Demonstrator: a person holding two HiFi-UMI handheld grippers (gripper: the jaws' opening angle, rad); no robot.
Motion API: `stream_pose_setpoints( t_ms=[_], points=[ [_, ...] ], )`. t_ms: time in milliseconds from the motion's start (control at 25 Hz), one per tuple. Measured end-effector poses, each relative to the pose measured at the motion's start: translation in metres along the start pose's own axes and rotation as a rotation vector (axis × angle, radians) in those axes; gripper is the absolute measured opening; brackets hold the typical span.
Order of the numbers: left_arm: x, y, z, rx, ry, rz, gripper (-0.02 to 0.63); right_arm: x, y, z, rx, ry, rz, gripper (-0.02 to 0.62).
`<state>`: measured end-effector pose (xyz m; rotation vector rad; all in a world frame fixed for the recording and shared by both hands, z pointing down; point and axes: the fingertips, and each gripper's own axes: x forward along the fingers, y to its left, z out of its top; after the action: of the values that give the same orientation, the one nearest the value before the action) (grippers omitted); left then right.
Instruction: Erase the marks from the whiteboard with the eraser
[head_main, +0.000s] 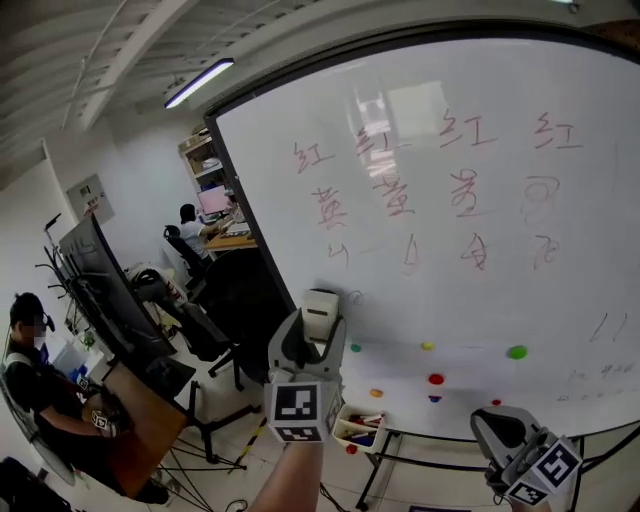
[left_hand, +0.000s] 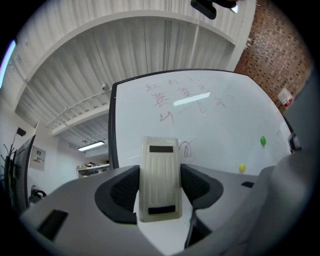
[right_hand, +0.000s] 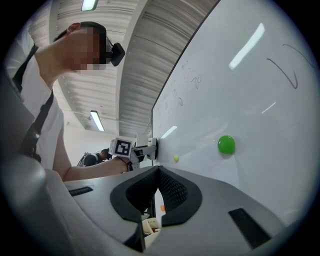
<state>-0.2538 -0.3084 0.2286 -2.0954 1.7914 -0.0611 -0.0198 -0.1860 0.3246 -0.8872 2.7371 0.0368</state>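
Right gripper (right_hand: 156, 189) low at right, jaws pressed together on nothing, left gripper (left_hand: 160, 186) clamping cream eraser (left_hand: 159, 172) upright, eraser up by lower left of whiteboard (head_main: 470, 300), green magnet (head_main: 516, 352) lower right, red marks (head_main: 395, 195) higher across it

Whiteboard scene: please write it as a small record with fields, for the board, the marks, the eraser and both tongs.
board: large white whiteboard, upright
marks: red handwritten marks on the upper part, not yet erased
eraser: cream plastic block eraser, at the board's lower left, below the marks
left tongs: shut on the eraser
right tongs: shut, empty, held low
other: green round magnet on the board
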Motion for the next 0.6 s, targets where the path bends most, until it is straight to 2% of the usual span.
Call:
stream_pose_setpoints(
  t_ms=[80, 240, 400, 600],
  points=[
    [0.002, -0.003, -0.007, -0.066, 0.023, 0.0, 0.282, -0.006, 0.004, -0.003, 0.017, 0.019, -0.001, -0.002],
    [0.004, -0.002, 0.0, -0.069, 0.012, 0.039, 0.281, -0.007, -0.004, -0.005, 0.026, 0.022, -0.017, -0.002],
    [0.007, -0.035, 0.022, -0.059, -0.041, -0.046, 0.281, -0.007, -0.007, -0.004, 0.03, 0.014, -0.018, -0.002],
    [0.006, -0.069, 0.036, 0.037, -0.093, -0.131, 0.282, -0.002, -0.007, -0.007, 0.032, 0.018, -0.006, -0.002]
  ],
)
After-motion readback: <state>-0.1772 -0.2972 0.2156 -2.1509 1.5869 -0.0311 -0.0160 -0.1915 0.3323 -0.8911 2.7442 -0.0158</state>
